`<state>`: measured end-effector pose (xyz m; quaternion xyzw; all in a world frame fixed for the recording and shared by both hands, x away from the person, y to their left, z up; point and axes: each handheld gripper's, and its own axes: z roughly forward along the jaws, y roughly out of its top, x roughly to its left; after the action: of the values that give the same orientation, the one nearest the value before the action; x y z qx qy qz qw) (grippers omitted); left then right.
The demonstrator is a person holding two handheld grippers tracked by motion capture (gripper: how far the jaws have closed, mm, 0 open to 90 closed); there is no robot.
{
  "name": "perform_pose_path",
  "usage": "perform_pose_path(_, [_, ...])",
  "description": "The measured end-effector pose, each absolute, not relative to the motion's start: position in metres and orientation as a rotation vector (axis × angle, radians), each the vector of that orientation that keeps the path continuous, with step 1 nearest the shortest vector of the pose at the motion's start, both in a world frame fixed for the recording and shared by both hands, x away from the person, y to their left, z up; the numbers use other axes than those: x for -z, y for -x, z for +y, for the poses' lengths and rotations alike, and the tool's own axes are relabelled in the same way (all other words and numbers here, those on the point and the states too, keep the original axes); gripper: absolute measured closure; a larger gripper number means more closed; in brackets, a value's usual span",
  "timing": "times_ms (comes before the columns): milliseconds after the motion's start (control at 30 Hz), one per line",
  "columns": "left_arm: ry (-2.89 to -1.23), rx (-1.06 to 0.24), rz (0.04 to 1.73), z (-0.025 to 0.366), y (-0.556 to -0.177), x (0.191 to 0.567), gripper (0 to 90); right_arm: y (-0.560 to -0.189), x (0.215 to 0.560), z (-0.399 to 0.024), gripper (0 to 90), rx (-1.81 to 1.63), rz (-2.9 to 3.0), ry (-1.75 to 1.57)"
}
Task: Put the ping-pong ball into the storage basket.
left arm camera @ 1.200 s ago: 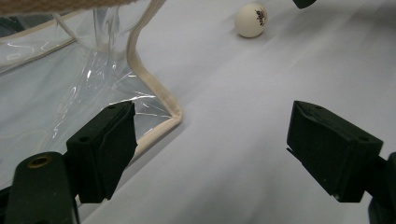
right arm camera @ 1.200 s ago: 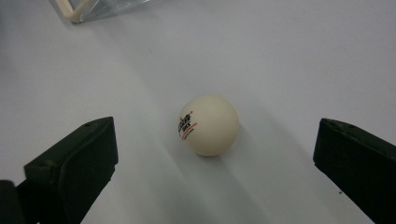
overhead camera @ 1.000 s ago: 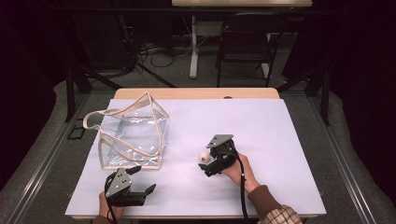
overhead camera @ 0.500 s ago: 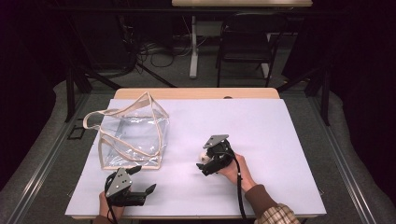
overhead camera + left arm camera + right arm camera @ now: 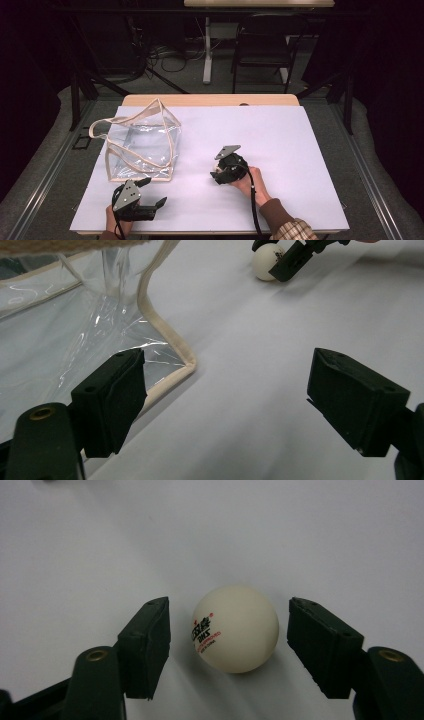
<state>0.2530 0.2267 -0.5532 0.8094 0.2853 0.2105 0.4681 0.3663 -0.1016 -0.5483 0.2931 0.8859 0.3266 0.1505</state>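
a pale lavender sheet covers the wooden tabletop (image 5: 210, 100), which stands on grey carpet (image 5: 380, 165) in a dim room, with a dark chair (image 5: 260, 45), a white table leg (image 5: 206, 50) and tangled cables (image 5: 160, 52) behind.

White ball (image 5: 235, 628) with red-and-black print lies on the white table (image 5: 325, 535); untouched.

My high camera looks forward and down over the whole table (image 5: 300, 150). My left gripper camera sits low, facing across it. My right gripper camera is close above the ball (image 5: 235, 628), which the left one also catches (image 5: 263, 261).
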Motion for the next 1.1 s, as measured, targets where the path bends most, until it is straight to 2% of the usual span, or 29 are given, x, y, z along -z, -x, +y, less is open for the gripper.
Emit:
perform_pose_path(400, [-1.987,-0.518,0.700,0.227,-0.253,0.553,16.1,-0.367,0.550,-0.102,50.3,-0.912,2.551,-0.856])
perform_pose_path(1100, [-1.988,-0.518,0.698,0.226,-0.253,0.553,16.1,-0.362,0.537,-0.110,50.8,-0.917,2.529,-0.838])
